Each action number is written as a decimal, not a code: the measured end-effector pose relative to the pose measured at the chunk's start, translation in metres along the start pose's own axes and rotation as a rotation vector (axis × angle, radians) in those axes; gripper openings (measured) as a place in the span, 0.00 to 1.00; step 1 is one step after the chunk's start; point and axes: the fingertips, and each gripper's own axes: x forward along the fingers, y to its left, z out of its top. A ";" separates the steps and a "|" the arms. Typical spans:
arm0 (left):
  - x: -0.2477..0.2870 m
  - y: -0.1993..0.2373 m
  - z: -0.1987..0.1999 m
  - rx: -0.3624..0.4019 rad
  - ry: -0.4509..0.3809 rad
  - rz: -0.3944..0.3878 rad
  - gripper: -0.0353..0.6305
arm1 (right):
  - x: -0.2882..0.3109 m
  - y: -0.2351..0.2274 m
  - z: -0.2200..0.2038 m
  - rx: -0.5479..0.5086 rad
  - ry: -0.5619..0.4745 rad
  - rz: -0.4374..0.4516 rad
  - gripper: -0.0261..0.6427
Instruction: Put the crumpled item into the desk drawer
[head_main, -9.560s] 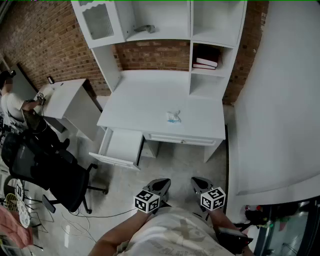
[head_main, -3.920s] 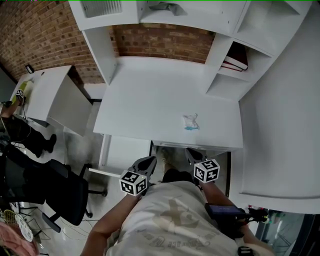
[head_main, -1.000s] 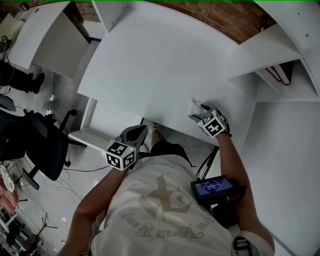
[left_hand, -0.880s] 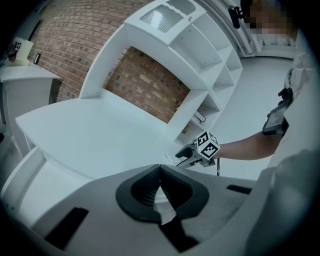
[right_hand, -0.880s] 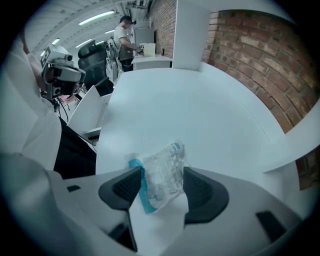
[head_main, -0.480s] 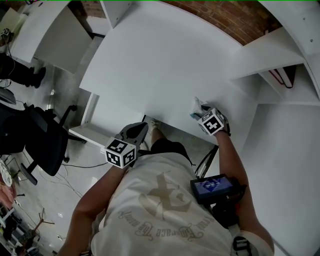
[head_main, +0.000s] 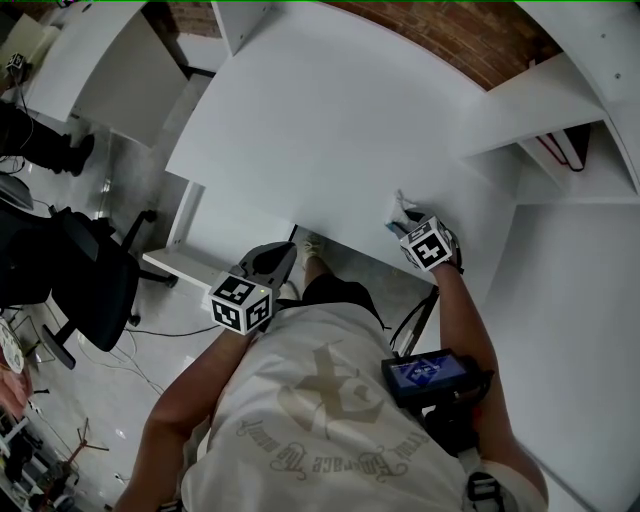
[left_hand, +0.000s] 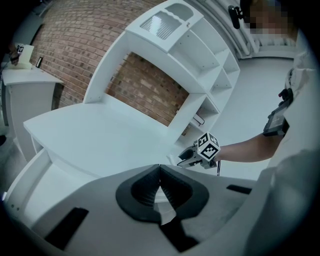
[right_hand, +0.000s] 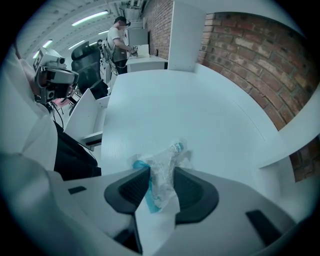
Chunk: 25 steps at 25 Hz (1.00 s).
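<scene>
The crumpled item (head_main: 402, 209), a clear wrapper with blue print, lies near the front edge of the white desk (head_main: 330, 120). My right gripper (head_main: 408, 224) points steeply down onto it. In the right gripper view the wrapper (right_hand: 167, 156) fills the gap between the jaws of the right gripper (right_hand: 161, 171), which have just been closing and now press it from both sides. My left gripper (head_main: 284, 254) hangs below the desk edge, shut, with nothing in it (left_hand: 160, 172). The open desk drawer (head_main: 170, 262) juts out at the desk's left.
A black office chair (head_main: 60, 270) stands left of the drawer. A second white desk (head_main: 90, 60) is at the far left, with a person (right_hand: 118, 35) working beyond it. Shelves with books (head_main: 565, 150) rise at the desk's right.
The right gripper's jaws have closed in on the wrapper, which now stands bunched up between them. Both hands have stayed almost where they were.
</scene>
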 end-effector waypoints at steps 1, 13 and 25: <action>-0.003 0.000 0.000 0.002 -0.002 0.001 0.09 | 0.000 0.001 0.002 0.000 -0.008 -0.003 0.29; -0.031 -0.001 0.002 0.014 -0.060 0.031 0.09 | -0.018 0.018 0.027 -0.021 -0.075 -0.027 0.29; -0.069 -0.015 -0.012 0.034 -0.108 0.071 0.09 | -0.033 0.059 0.034 -0.024 -0.124 -0.009 0.28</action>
